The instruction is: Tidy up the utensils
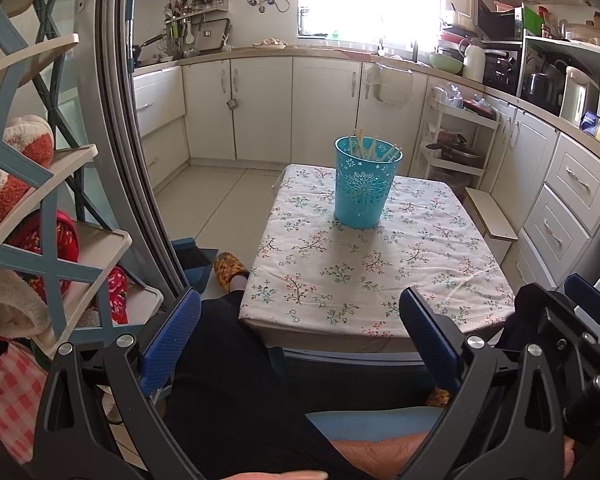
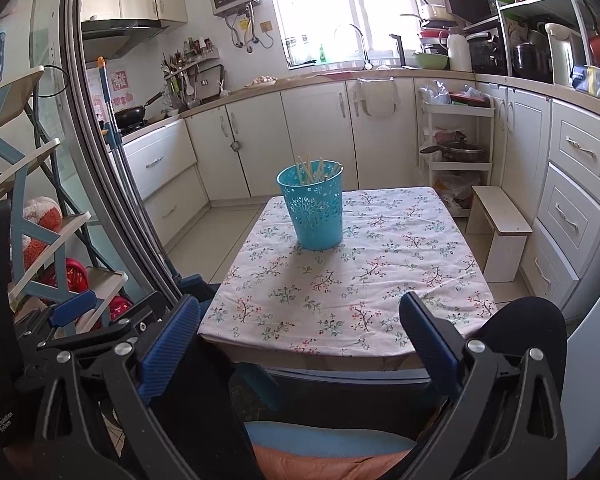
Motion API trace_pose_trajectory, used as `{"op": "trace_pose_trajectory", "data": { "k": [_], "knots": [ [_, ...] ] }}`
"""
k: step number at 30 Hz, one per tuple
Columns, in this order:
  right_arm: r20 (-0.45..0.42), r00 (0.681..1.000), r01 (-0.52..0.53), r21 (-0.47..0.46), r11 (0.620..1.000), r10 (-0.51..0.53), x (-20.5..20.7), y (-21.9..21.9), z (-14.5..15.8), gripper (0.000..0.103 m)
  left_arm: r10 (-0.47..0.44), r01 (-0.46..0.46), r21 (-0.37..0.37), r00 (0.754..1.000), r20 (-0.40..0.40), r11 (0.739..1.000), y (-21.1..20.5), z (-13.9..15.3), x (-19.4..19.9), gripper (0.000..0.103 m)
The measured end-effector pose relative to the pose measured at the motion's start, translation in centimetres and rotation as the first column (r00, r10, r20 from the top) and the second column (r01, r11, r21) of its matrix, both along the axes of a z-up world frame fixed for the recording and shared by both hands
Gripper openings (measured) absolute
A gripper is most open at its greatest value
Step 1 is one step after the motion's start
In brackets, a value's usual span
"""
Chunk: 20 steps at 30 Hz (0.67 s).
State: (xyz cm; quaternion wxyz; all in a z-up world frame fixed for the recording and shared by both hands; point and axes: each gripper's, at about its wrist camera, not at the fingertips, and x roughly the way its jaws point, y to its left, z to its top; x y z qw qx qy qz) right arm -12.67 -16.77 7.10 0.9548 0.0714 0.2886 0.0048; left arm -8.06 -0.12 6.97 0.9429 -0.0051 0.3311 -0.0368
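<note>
Both tongs are open and hold nothing: the left gripper (image 1: 300, 344) and the right gripper (image 2: 300, 344) sit at the lower edge of their frames, jaws spread wide, pulled back over the person's lap, well apart from the table (image 2: 380, 280). The task's things, thin pale chopsticks (image 1: 374, 147), stand upright in the perforated blue cup (image 1: 364, 184) at the centre of the left view, on the far half of the floral tablecloth; no utensil is visible on the cloth. Judged from this layout, the sorting appears complete or not yet begun, so any next move calls for a forward reach to the cup rim.
</note>
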Motion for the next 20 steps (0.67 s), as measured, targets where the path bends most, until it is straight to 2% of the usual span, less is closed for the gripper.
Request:
{"op": "trace_pose_trajectory", "data": {
  "k": [3, 7, 15, 20],
  "knots": [
    [-0.002, 1.0, -0.001, 0.002, 1.0, 0.001, 0.0, 0.0, -0.1, 0.096, -0.018, 0.018, -0.036, 1.0, 0.017, 0.999, 0.3, -0.1, -0.2, 0.096],
    [-0.002, 1.0, -0.002, 0.009, 1.0, 0.002, 0.0, 0.0, -0.1, 0.096, -0.015, 0.015, -0.012, 0.999, 0.049, 1.0, -0.2, 0.1, -0.6, 0.096],
    [-0.001, 1.0, 0.009, 0.018, 1.0, -0.009, 0.0, -0.3, -0.2, 0.096, -0.016, 0.016, 0.013, 0.999, -0.045, 1.0, -0.7, -1.3, 0.7, 0.096],
    [-0.007, 1.0, 0.011, 0.021, 1.0, -0.011, 0.0, -0.4, -0.3, 0.096, -0.017, 0.017, 0.012, 0.998, -0.062, 1.0, -0.8, -1.7, 0.8, 0.096]
  ]
}}
